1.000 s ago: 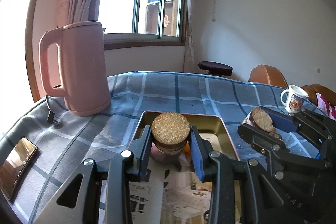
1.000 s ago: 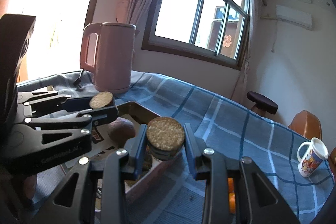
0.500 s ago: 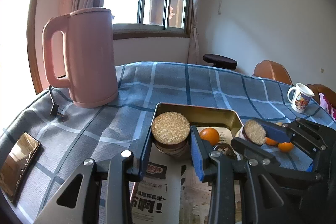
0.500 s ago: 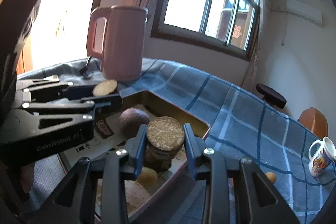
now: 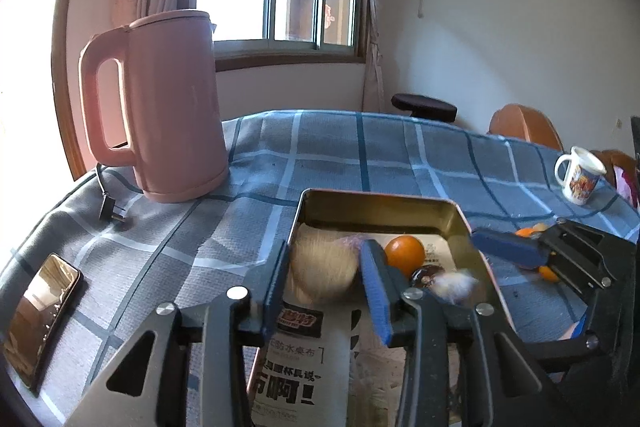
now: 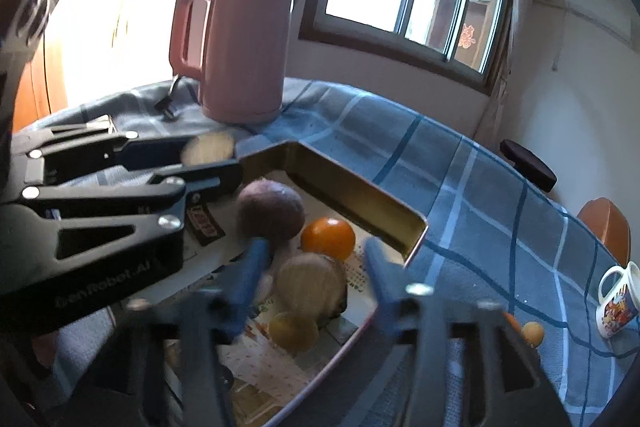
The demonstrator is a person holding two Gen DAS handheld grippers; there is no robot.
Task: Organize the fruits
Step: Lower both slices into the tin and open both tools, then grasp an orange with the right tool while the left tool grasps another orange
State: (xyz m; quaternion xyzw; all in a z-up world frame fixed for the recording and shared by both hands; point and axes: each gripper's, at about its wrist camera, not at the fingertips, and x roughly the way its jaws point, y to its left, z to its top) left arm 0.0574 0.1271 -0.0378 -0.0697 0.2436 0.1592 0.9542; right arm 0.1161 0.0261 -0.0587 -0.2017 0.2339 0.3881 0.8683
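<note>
Now both claws just opened: left gripper (image 5: 324, 275) and right gripper (image 6: 316, 267) slack around cork-topped jars (image 5: 322, 269); both released into tray (image 5: 380, 203), orange (image 5: 404, 255) at 3 o'clock.

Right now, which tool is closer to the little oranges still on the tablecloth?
Right, probably: the small oranges lie on the tablecloth beside the right tool; the left tool hangs over the tray's other side. Both tools' jaws have just been opening, a round brownish piece between each.
</note>
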